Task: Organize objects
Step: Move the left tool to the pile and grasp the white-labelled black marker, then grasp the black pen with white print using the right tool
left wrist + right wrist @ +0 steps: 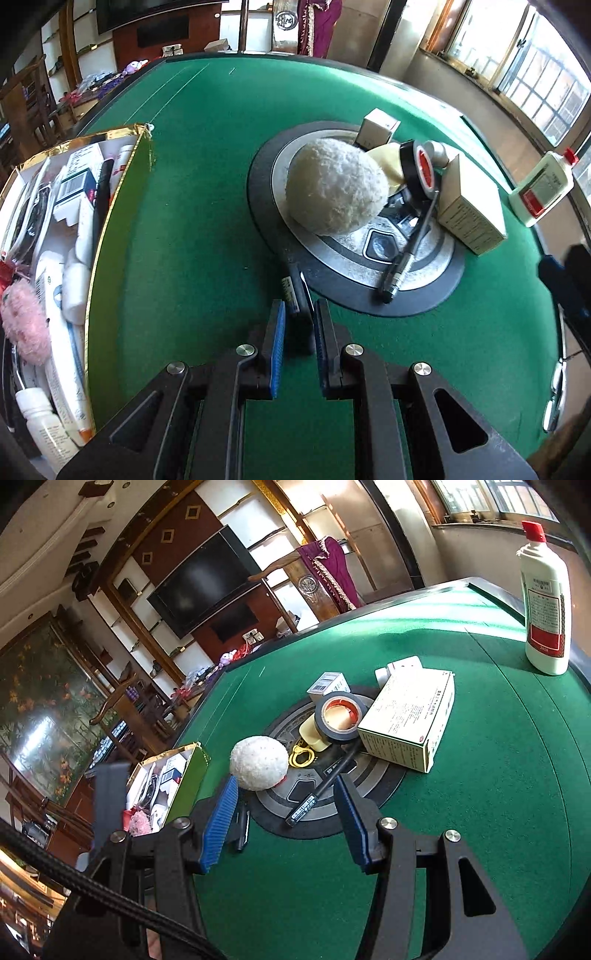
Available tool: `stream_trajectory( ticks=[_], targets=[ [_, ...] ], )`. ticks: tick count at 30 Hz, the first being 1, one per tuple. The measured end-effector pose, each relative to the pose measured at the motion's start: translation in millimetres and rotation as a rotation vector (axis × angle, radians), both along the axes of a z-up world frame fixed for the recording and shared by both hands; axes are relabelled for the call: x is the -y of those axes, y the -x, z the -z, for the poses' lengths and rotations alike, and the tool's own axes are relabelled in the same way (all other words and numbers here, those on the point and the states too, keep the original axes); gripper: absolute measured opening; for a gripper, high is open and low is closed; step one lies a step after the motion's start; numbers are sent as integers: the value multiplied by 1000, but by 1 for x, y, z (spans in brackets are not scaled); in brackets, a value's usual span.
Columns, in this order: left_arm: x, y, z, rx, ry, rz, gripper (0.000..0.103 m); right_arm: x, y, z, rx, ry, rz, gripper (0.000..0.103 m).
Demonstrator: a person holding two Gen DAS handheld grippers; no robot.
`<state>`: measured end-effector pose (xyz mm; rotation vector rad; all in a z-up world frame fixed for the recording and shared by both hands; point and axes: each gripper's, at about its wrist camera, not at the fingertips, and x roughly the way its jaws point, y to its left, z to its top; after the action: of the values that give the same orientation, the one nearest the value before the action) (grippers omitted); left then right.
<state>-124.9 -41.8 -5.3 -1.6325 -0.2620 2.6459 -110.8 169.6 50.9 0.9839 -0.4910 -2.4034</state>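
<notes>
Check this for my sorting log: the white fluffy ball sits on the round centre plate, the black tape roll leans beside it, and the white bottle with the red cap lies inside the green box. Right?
Not quite. The white bottle stands upright on the green table near its far edge, not inside the green box, as the right wrist view shows. The fluffy ball and tape roll are as you say.

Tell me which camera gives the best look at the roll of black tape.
The right wrist view: the roll of black tape faces the lens, its core open to view. The left wrist view shows it on edge, partly hidden behind the fluffy white ball.
</notes>
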Motion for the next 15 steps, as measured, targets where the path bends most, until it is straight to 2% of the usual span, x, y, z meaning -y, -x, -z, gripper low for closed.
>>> stream_trajectory(
  ticks=[1, 3, 5, 7, 13, 15],
  targets=[
    [-3, 2, 4, 5, -5, 4, 13, 1, 0, 1, 0, -2, -1, 53],
    [-6, 4, 5, -25, 35, 2, 14, 2, -1, 1, 1, -4, -8, 53],
    [-2, 2, 6, -44, 35, 10, 10, 3, -1, 2, -1, -22, -3, 53],
    [3, -6, 6, -71, 70, 29, 9, 4, 1, 7, 12, -43, 1, 53],
    [22, -29, 9, -128, 41, 29, 9, 21, 23, 38, 132, -119, -8, 53],
    [21, -30, 10, -132, 53, 34, 9, 33, 29, 43, 158, -149, -6, 53]
  ],
)
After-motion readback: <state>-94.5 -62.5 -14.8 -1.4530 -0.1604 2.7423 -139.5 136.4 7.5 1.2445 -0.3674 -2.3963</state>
